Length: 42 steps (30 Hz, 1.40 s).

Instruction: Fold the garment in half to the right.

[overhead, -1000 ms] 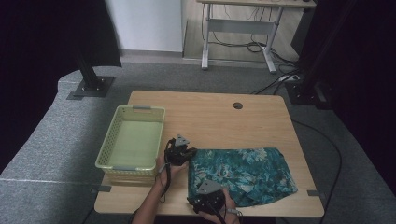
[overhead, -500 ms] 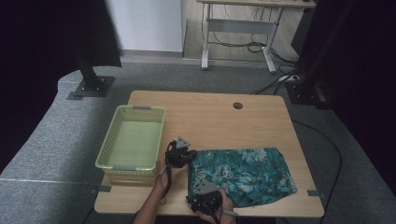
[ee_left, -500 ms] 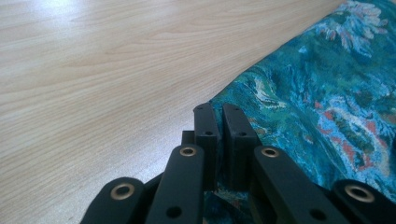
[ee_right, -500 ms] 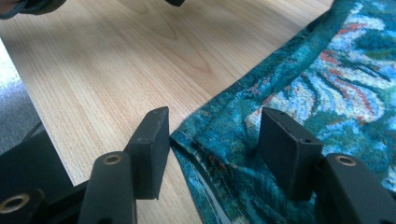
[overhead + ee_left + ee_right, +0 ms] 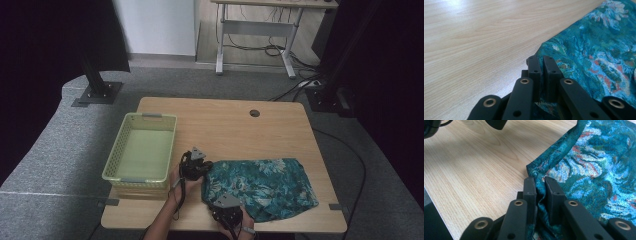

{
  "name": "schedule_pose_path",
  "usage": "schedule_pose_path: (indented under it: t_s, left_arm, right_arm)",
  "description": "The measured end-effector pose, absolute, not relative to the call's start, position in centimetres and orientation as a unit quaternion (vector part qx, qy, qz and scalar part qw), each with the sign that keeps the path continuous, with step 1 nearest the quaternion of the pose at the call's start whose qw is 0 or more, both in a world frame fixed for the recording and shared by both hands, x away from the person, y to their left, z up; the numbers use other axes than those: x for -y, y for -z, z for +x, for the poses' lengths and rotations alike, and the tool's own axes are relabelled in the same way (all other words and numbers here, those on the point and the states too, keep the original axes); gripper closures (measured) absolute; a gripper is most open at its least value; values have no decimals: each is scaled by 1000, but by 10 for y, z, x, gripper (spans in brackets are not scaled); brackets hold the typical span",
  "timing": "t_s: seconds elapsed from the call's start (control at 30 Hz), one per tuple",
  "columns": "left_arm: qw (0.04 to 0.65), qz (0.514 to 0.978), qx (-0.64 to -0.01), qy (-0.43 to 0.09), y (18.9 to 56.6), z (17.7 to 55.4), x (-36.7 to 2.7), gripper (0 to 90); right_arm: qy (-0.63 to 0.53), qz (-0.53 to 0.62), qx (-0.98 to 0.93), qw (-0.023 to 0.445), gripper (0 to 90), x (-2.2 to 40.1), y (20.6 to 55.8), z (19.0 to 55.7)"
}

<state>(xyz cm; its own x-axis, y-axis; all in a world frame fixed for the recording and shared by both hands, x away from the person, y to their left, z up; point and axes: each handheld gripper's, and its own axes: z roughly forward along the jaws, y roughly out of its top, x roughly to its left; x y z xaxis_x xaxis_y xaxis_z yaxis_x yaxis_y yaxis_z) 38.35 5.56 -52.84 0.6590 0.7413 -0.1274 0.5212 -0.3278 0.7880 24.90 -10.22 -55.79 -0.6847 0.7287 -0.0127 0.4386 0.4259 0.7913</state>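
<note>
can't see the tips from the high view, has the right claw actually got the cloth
Observer: Yes. In the right gripper view the right claw has just been closing, and a fold of the teal cloth is pinched between its jaws.
Operator: and the left one
Observer: The left claw is shut at the cloth's corner, with fabric bunched beneath its jaws.
Operator: is that corner off the wood
Observer: Past the left claw, the cloth lies on the table.
</note>
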Motion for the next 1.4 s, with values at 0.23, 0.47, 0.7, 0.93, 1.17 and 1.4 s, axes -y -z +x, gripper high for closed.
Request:
schedule_pose_path:
  t_s: [0.23,0.47,0.7,0.93,1.17,1.4]
  left_arm:
    - [432,803,-392,-125,528,384,-55,857]
    - [449,793,-396,-113,524,383,-57,858]
    - [447,795,-393,-121,518,383,-56,858]
    - [445,790,-404,-120,517,383,-57,859]
    - [436,793,-408,-119,503,384,-52,860]
    - [424,803,-398,-128,493,385,-43,860]
  right_arm:
    - [-407,366,-821,165,820,105,557,252]
    - [-418,369,-816,150,824,109,554,254]
    - [-429,369,-810,151,824,109,547,253]
    - [-453,367,-801,136,824,116,543,254]
    - [-479,368,-787,126,824,120,539,254]
    - [-492,372,-778,124,825,123,535,256]
